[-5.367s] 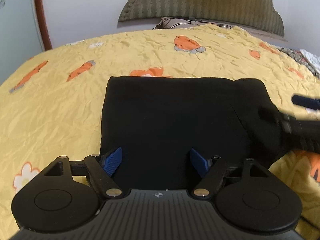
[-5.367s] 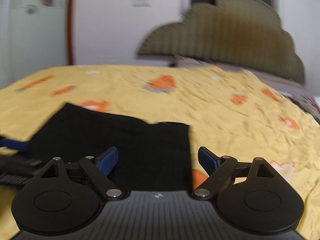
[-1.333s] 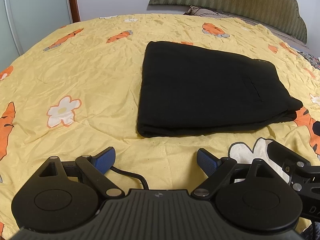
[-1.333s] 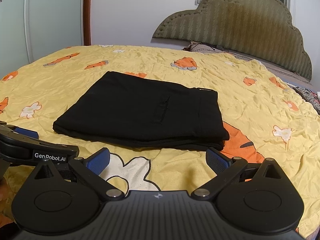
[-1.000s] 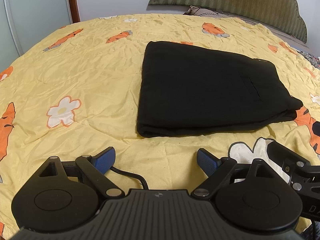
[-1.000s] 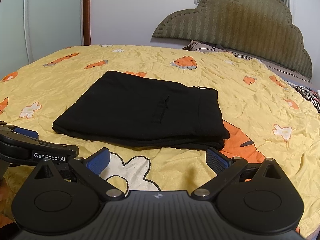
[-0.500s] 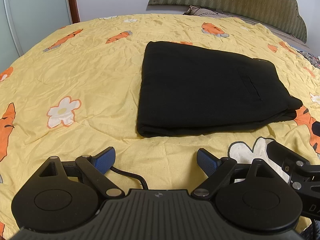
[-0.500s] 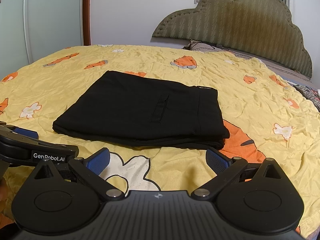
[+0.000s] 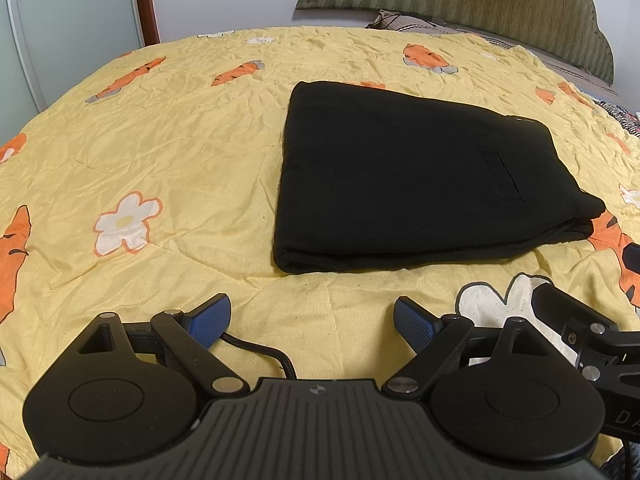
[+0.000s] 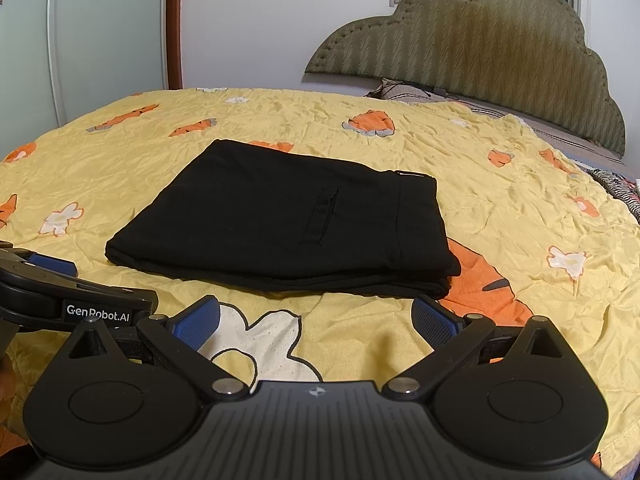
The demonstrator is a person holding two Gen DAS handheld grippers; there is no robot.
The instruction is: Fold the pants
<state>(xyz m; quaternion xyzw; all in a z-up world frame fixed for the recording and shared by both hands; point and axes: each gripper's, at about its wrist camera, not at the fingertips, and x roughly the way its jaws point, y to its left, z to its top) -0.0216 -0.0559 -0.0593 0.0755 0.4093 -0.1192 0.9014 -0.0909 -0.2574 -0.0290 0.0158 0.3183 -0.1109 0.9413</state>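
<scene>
Left wrist view: I see the folded black fabric pants (image 9: 416, 184) lying flat on the yellow bedspread printed with orange carrots and white flowers (image 9: 160, 160), ahead of my left gripper (image 9: 312, 320) and apart from it.
Left gripper: I read its jaws as spread wide, blue pads (image 9: 210, 320) well apart, with only bedspread between them and nothing held.
Cable: a black braided cable (image 9: 260, 350) curls on the bedspread just in front of the left gripper's body.
Right wrist view: I see the same pants (image 10: 288, 220) as a neat rectangle, a slit pocket on top and stacked layers showing along the near edge.
Right gripper: my right gripper (image 10: 316, 320) also stands wide apart and grips nothing; its right pad sits just short of the pants' near right corner, and I cannot tell whether it touches.
Neighbouring tool: the left gripper's black body (image 10: 60, 300) shows at the left edge of the right view, low beside the pants' near left corner.
Background: a scalloped olive quilted headboard (image 10: 480, 48) stands against the white wall (image 10: 248, 28) beyond the bed.
</scene>
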